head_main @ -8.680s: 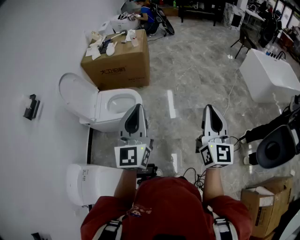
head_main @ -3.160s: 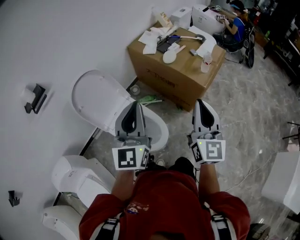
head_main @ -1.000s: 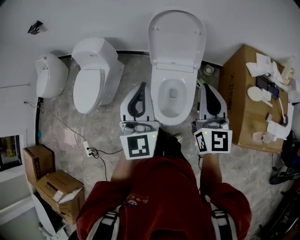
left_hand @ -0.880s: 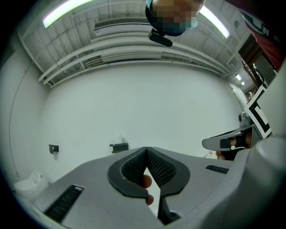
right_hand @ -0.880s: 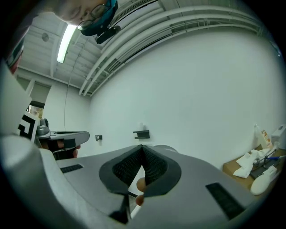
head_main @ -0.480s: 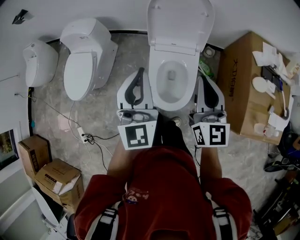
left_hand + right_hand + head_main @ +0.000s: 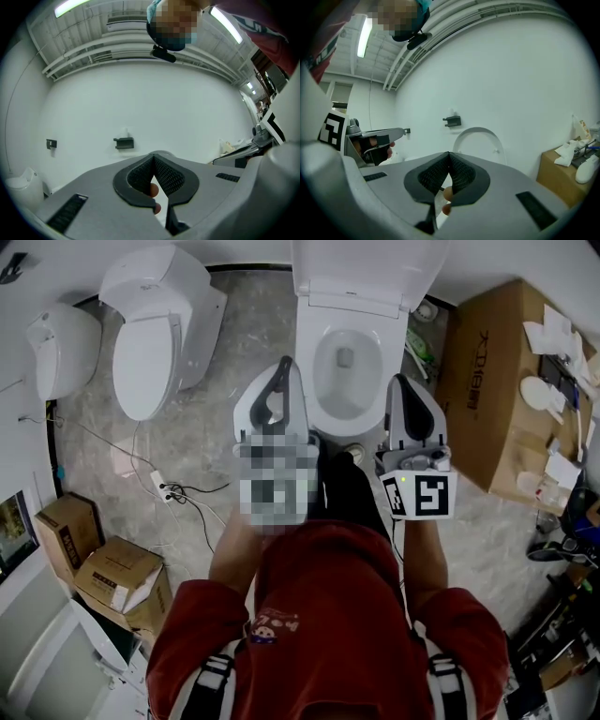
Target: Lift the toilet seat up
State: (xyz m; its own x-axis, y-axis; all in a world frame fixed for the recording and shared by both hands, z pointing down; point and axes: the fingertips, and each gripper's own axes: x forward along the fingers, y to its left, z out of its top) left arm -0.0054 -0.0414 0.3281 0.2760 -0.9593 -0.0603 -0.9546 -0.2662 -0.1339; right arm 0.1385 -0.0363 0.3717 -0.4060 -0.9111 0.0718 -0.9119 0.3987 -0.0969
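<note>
The raised toilet lid (image 7: pixel 361 273) runs off the top edge of the head view, so its upper part is out of frame. My left gripper (image 7: pixel 284 367) and right gripper (image 7: pixel 398 382) cover both sides of the bowl (image 7: pixel 345 404), and I cannot tell the seat from the rim there. In the right gripper view my own jaws, pressed together, hide the lower part of the toilet lid (image 7: pixel 480 138) and the whole bowl. The things on the cardboard box (image 7: pixel 487 381) at the right are too small to name.
</note>
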